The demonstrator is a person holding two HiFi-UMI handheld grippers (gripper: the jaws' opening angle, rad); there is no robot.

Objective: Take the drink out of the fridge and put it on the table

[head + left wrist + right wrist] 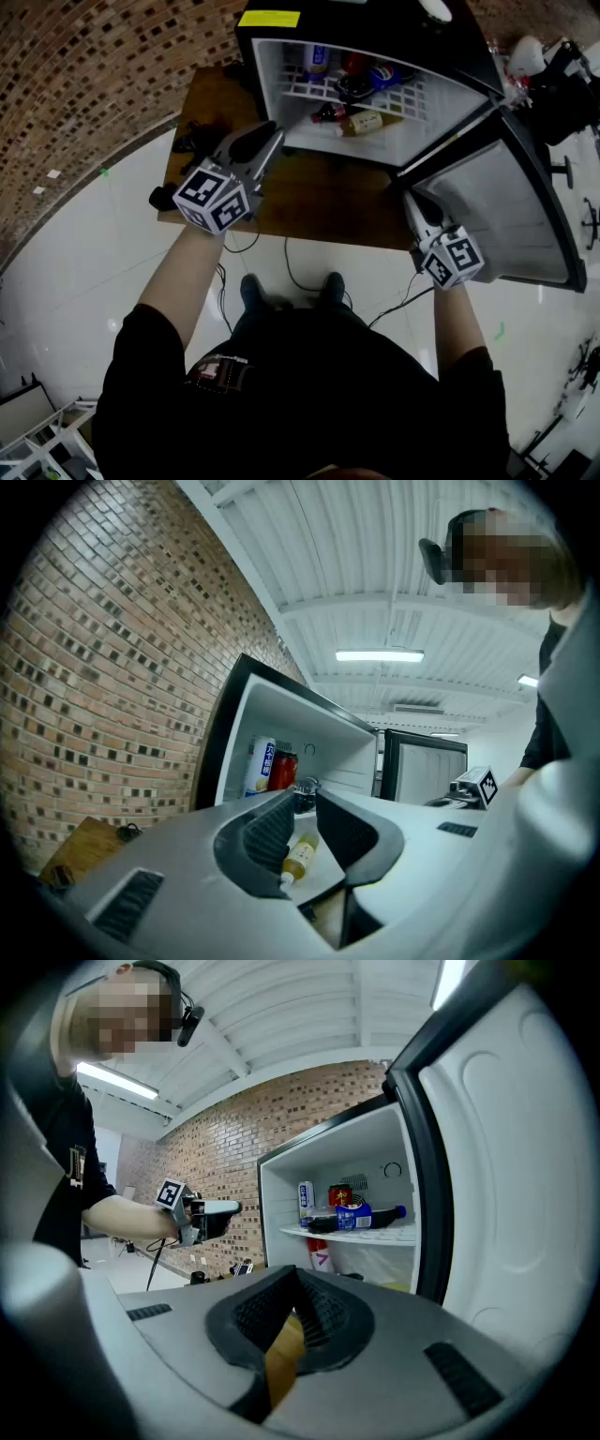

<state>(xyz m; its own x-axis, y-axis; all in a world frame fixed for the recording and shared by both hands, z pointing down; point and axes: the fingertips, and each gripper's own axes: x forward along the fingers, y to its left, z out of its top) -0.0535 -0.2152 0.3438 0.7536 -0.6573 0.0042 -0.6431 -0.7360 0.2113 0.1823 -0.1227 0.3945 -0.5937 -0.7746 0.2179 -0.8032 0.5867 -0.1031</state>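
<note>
The small fridge (pixel 366 23) stands open on a low wooden table (pixel 309 202). On its shelf stand a white can (pixel 316 58) and a red can (pixel 354 62), beside a lying blue-label bottle (pixel 377 79). On the fridge floor lie a dark bottle (pixel 328 114) and a yellowish bottle (pixel 366 122). My left gripper (pixel 265 139) hovers before the fridge's left side, jaws a narrow gap apart and empty; the yellowish bottle (pixel 300 853) shows far off through the gap. My right gripper (pixel 412 199) sits near the door's lower edge, its fingertips (pixel 296 1279) meeting with nothing held.
The fridge door (pixel 511 202) swings wide to the right, close beside my right gripper. Black cables and a plug (pixel 192 141) lie on the table's left end. A brick wall (pixel 94 75) runs along the left. White tiled floor (pixel 84 272) surrounds the person's feet.
</note>
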